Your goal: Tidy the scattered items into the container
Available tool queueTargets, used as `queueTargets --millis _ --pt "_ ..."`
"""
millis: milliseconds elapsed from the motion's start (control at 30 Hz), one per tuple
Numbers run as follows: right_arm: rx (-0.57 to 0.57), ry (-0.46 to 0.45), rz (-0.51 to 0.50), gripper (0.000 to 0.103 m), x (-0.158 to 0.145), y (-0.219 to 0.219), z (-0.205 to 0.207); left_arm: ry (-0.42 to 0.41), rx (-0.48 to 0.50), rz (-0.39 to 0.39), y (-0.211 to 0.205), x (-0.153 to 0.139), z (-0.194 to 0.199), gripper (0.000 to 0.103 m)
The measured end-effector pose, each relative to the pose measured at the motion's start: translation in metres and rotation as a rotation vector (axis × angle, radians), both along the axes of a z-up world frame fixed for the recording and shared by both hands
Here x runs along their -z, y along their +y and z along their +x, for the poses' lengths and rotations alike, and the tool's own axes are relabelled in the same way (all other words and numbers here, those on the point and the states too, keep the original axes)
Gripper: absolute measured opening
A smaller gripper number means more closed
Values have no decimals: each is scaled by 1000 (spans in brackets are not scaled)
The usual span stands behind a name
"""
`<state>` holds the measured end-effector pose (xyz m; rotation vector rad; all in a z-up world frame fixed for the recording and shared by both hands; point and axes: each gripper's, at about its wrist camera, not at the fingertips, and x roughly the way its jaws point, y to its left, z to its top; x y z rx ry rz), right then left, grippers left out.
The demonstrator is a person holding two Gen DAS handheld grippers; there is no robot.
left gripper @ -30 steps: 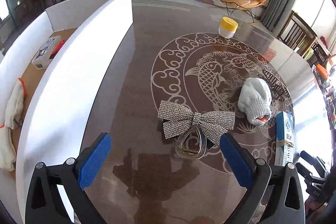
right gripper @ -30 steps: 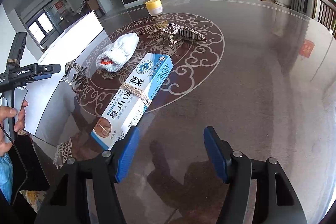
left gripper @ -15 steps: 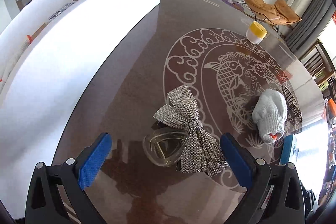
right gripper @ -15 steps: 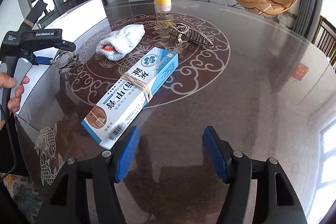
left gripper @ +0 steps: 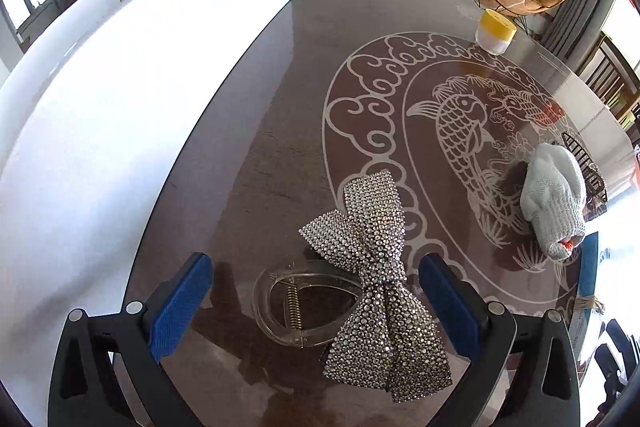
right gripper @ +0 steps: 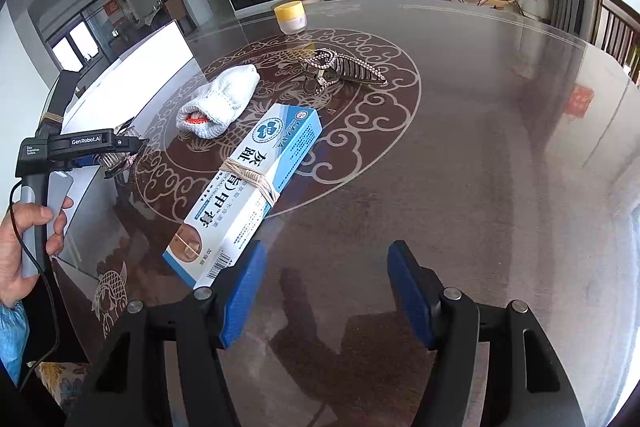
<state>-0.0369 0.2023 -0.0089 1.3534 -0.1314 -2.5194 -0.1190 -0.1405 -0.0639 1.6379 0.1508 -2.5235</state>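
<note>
Between the spread, empty jaws of the left gripper, the rhinestone bow clip lies on the table, long axis running forward-right; the box wall stands just left.

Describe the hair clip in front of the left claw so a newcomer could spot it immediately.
On the dark round table, near the white container wall, lies a hair clip between the open left claw pads. Unlike the knitted glove, it's a rhinestone bow on clear plastic.
</note>
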Motion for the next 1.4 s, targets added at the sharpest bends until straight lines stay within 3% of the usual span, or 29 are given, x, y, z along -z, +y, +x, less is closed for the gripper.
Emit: queueTargets --millis 267,333,433,500,733,833,867,900,1133,1267,1400 --pt "-4 7 29 65 0 -4 -1 47 29 -18 1 6 -5 103" --pt "13 0 -17 65 -4 2 -1 85 26 -24 2 6 0 103" --pt "35 76 -183 65 -28 10 8 123 25 -31 2 7 2 103" --pt "48 92 -226 65 -37 -1 7 130 27 -32 3 7 1 103" --pt "146 28 -86 65 -4 -68 -22 135 72 -33 3 7 -12 103" --pt "143 61 47 62 3 -91 -28 159 104 -31 6 6 -4 100" --pt "127 64 97 59 3 -97 -29 189 119 -31 8 3 1 79" --pt "118 67 133 49 4 -99 -29 217 135 -33 10 0 7 66" --pt "105 56 121 44 5 -58 -3 300 204 105 25 -6 54 57" --pt "109 67 138 44 5 -32 24 319 288 53 56 -11 75 57" --pt "128 49 129 44 3 -18 20 317 335 -10 75 -12 81 57"
